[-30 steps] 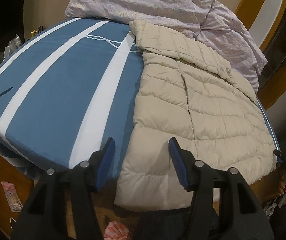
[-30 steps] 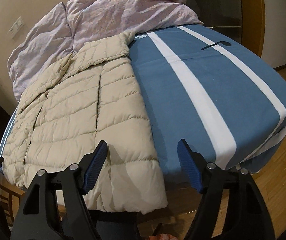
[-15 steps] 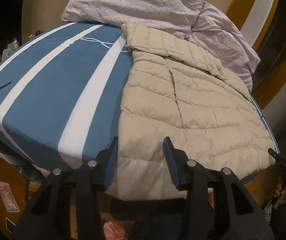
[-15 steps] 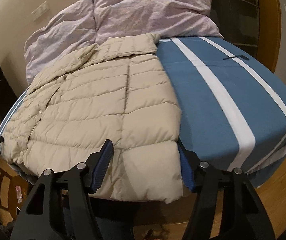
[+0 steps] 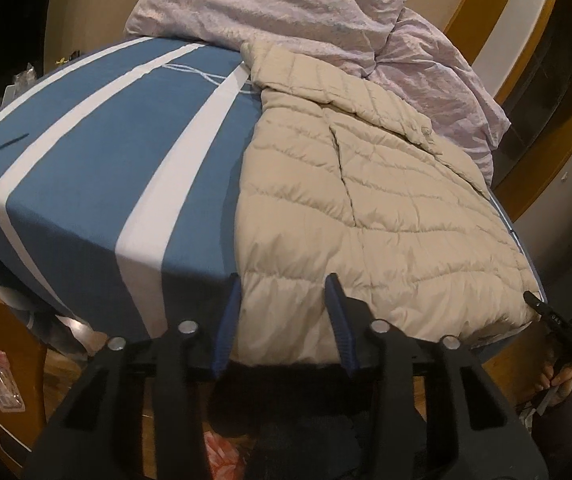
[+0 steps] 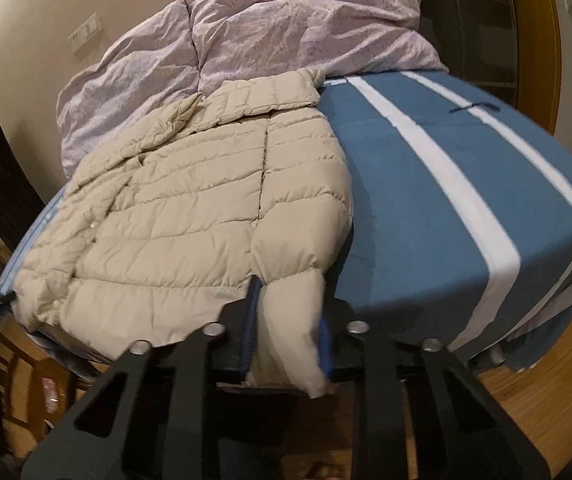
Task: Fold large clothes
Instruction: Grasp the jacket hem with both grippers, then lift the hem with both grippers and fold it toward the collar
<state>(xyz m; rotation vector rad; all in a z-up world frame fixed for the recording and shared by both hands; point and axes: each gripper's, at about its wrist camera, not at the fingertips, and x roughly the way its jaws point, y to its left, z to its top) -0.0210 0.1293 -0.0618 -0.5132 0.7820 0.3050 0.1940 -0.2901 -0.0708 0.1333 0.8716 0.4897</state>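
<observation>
striped sheet point(image 5: 86, 152) bare, duvet point(image 5: 286, 12) heaped behind

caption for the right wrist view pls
Right gripper pinching the hem corner of a beige puffer jacket on a blue striped bed.

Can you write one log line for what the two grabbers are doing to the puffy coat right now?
left gripper: open around hem | right gripper: pinching hem corner | beige puffer jacket: flat on striped bed | fold: not started

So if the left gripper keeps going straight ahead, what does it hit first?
The jacket. The left gripper is open, and the jacket's near hem at its left corner already sits between the fingers, so it meets that padded edge first, though depth is hard to judge.
</observation>
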